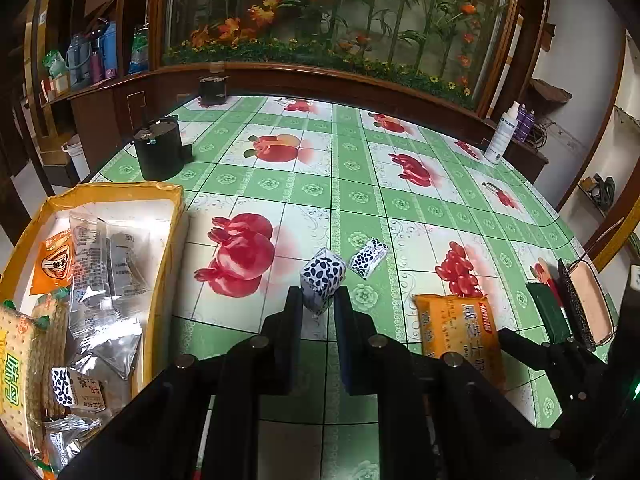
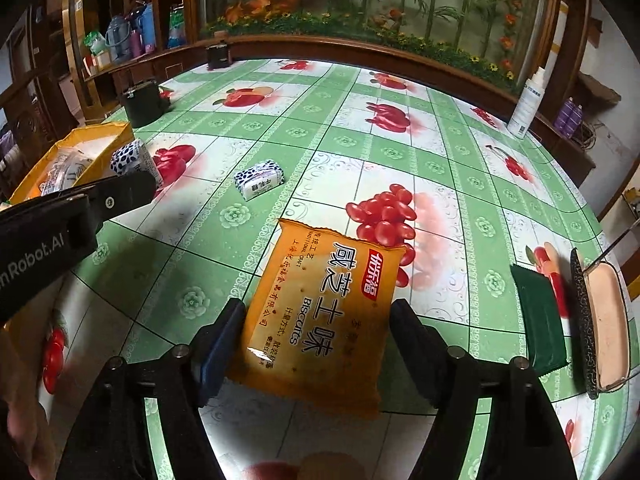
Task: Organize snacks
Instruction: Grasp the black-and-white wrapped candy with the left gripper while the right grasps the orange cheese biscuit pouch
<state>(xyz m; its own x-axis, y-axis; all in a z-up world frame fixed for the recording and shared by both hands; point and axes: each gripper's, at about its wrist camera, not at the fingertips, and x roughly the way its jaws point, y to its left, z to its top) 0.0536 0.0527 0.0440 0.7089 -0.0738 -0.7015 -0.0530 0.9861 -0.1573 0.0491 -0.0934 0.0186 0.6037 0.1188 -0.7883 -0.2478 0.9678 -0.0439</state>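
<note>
My left tongs point(image 1: 318, 300) are clamped on a small white packet printed with dark blue spots point(image 1: 322, 276), held above the counter point(image 1: 360, 184) just to the right of the yellow-rimmed cardboard box of snacks point(image 1: 160, 248). My right tongs point(image 2: 318, 320) stand apart, one finger either side of the flat orange foil biscuit packet point(image 2: 320, 312) lying well right of the box; whether the pads touch it I cannot tell. Risks, as I judge them: the spotted packet is pinched only at its lower corner and may swivel or slip before reaching the box; the glossy orange packet may buckle or slide when squeezed across its width. A second spotted packet point(image 2: 259, 180) lies between the box and the biscuits. The box already holds clear and silver pouches.
</note>
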